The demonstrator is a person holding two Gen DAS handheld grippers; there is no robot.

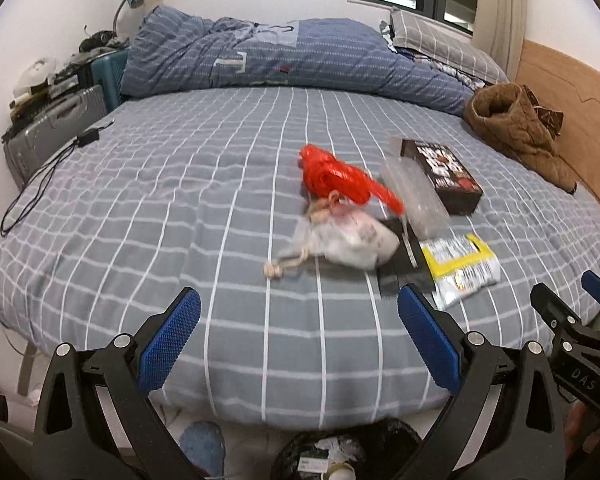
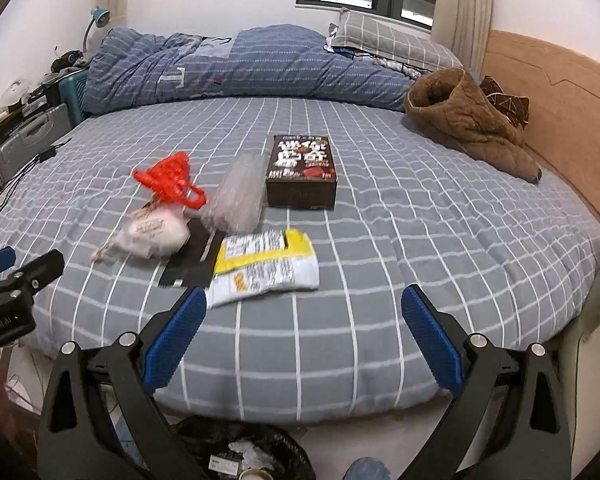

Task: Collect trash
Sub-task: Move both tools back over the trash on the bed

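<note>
— Two grippers, and we hold one in each hand. How are our fingers?

— On our left gripper (image 1: 299, 338) the fingers are spread wide with nothing in them. Our right gripper (image 2: 303, 336) is the same, wide apart and bare.

— What is just past them?

— We see the bed (image 2: 420, 240). The yellow snack wrapper (image 2: 266, 266) lies nearest, on a flat black packet (image 2: 190, 260). Beside it sit a white pouch (image 1: 348, 240), a red plastic bag (image 1: 340, 178), a clear plastic wrapper (image 2: 238, 192) and a dark box (image 2: 302, 170).

— And farther off?

— We see a brown coat (image 2: 472, 128) by the headboard. Below our fingers a black trash bag (image 1: 340, 456) sits on the floor.
</note>
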